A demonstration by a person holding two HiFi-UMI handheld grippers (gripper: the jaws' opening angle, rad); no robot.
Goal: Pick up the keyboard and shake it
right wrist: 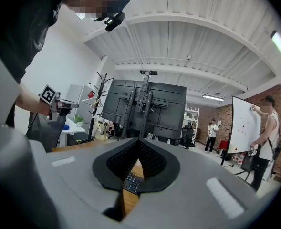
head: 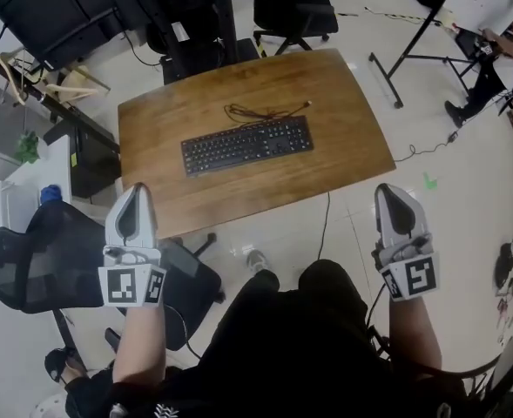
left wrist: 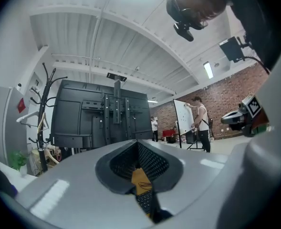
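Note:
A black keyboard [head: 246,144] lies on the wooden table [head: 343,138], its cable [head: 265,111] coiled just behind it. My left gripper [head: 136,190] hangs shut at the table's near left corner, short of the keyboard, with nothing between its jaws. My right gripper [head: 387,191] is shut too, off the table's near right edge, also holding nothing. Through the slit of the shut jaws the left gripper view shows a strip of keyboard [left wrist: 142,199], and the right gripper view shows a strip of its keys [right wrist: 130,182].
A black office chair [head: 56,259] stands at my left beside a white desk [head: 16,198]. A big black screen stand [head: 186,24] and another chair [head: 293,11] are behind the table. A whiteboard easel [head: 430,33] with a person stands at the far right.

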